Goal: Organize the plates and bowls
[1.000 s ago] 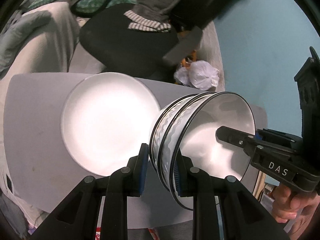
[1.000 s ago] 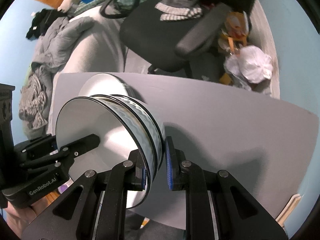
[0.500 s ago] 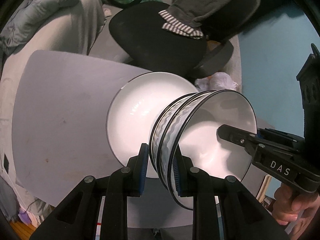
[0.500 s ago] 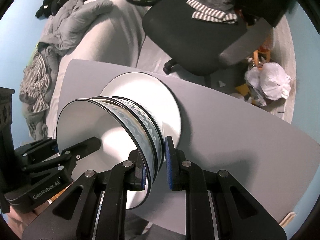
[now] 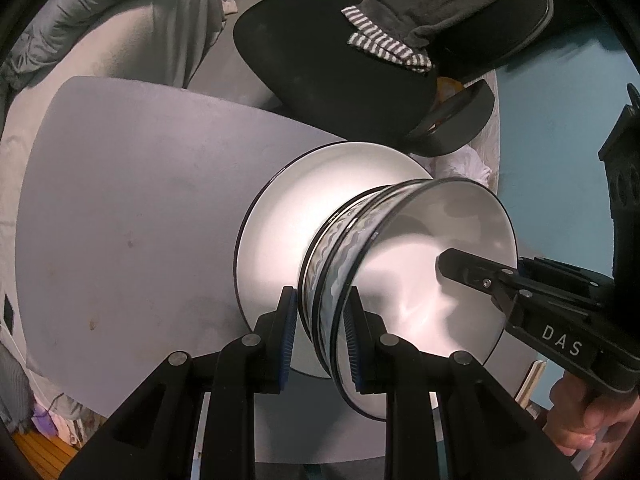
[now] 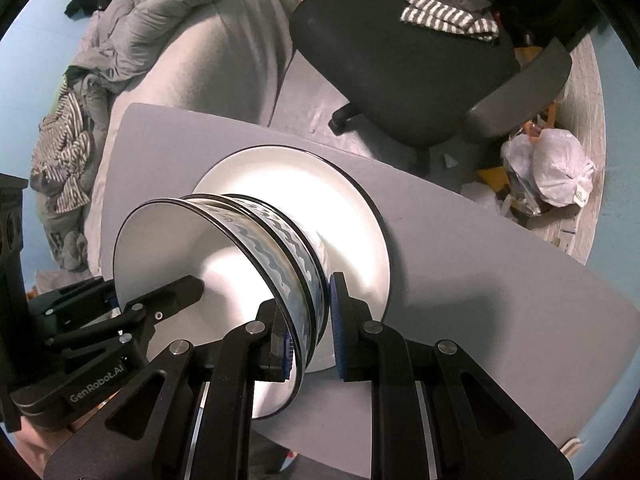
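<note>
Hovering: two nested white bowls with blue wave bands (image 5: pixel 340 272), clamped at opposite rims by left claw (image 5: pixel 320 336) and right claw (image 6: pixel 308 328); now brought directly over round white plate (image 6: pixel 344 200) on grey worktop (image 5: pixel 120 216); set-down judged next.

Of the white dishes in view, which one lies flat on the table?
The large white plate, resting on the grey table. The two nested wave-patterned bowls are held by both tongs.

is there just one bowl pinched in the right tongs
No, the right tongs clamp the rims of two nested bowls with wavy blue bands, held over the white plate.
</note>
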Motion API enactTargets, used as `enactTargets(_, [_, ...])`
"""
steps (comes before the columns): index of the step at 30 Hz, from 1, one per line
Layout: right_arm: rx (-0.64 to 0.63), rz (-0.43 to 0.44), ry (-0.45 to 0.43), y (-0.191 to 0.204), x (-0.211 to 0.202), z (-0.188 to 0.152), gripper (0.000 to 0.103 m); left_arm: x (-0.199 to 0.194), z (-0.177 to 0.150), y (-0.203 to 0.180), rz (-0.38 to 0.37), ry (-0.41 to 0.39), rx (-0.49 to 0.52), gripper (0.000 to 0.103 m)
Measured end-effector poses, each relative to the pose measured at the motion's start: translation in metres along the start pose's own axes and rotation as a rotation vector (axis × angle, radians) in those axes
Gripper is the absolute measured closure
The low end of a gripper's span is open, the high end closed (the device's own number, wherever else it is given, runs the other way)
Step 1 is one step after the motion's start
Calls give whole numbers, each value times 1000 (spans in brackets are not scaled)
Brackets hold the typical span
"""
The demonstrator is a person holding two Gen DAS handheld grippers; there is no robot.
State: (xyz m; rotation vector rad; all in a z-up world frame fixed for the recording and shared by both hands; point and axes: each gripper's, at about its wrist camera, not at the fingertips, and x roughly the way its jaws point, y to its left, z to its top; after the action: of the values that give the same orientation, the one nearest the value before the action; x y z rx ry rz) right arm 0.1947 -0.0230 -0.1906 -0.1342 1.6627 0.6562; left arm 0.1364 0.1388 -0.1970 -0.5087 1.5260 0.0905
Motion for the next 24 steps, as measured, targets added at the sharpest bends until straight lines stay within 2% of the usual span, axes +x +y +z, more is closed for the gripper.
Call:
enactTargets(12, [9, -19, 6, 1, 0, 2, 87, -2, 1, 0, -11, 5, 13, 80])
enactTargets(14, [9, -22, 10, 2, 0, 3, 86, -2, 1, -1, -16, 10, 17, 74])
enactTargets(18, [13, -10, 16, 0, 1, 5, 85, -4, 2, -3, 0, 11, 23, 70])
enactTargets(20, [15, -13, 12, 0, 0, 6, 85, -6, 3, -4, 16, 3, 28, 59])
enactTargets(23, [3, -46, -17, 2, -6, 5, 76, -11, 3, -4, 42, -12, 35, 51])
enactTargets(24, [-4, -59, -29, 3, -8, 4, 66, -14, 3, -5, 46, -15, 34, 50])
